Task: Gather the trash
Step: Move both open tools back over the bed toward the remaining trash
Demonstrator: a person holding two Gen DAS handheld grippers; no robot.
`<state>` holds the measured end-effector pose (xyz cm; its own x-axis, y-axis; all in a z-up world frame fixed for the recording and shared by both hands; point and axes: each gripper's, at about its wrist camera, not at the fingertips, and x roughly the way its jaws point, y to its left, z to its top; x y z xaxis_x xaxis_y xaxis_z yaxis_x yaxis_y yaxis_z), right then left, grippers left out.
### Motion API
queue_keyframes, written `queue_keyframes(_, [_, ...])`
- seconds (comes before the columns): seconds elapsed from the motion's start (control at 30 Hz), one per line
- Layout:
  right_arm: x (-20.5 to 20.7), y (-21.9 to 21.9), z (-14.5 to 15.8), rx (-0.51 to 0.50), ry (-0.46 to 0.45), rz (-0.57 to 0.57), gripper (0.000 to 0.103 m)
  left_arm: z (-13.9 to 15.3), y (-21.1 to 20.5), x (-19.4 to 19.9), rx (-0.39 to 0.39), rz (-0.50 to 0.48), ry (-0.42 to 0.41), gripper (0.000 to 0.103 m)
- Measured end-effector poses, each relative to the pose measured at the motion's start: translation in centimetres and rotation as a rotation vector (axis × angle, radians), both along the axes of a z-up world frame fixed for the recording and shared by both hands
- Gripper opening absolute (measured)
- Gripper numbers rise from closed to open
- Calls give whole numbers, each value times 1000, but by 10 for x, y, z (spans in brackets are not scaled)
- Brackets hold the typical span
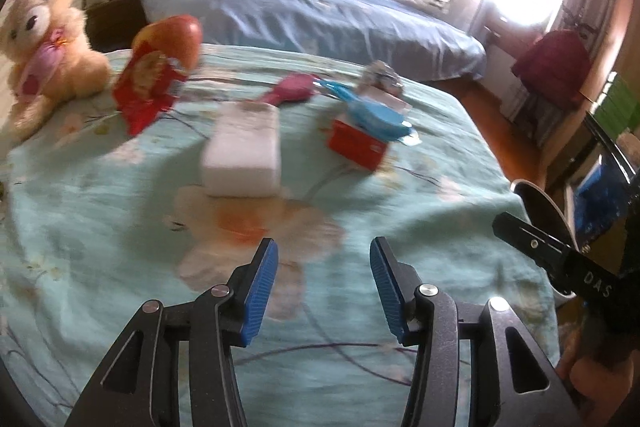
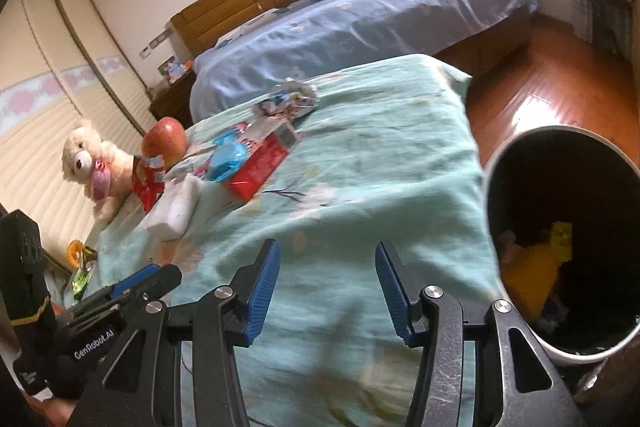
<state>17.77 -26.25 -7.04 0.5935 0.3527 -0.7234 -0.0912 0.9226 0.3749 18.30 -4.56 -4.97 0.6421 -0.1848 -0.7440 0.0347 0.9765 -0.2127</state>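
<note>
Both grippers, left [image 1: 324, 283] and right [image 2: 327, 285], hang empty with jaws apart, the crumpled wrapper [image 2: 286, 99] ahead and the bin [image 2: 520, 155] beside the right one for dropping trash.

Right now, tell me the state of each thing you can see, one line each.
Left claw: open, nothing between the pads.
Right claw: open, nothing held.
Trash bin: upright beside the bed, some trash already inside.
White foam block: lying flat on the bedspread.
Red box: on the bedspread, blue item on top.
Apple: behind the red snack bag.
Teddy bear: sitting upright.
</note>
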Motion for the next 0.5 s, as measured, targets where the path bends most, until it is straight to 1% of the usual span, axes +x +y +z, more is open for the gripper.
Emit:
queue_keyframes(0.13, [6,15,1,-8,-8,31,51,0,10,7,17,35,-3,51])
queue_keyframes(0.2, [9,21,1,-5,-8,41,51,0,15,11,20,48,-3,55])
queue_keyframes(0.27, [15,28,0,2,-3,52,51,0,21,14,23,60,-2,56])
queue_keyframes(0.5, [27,51,4,-13,-22,86,50,-4,31,28,29,75,11,61])
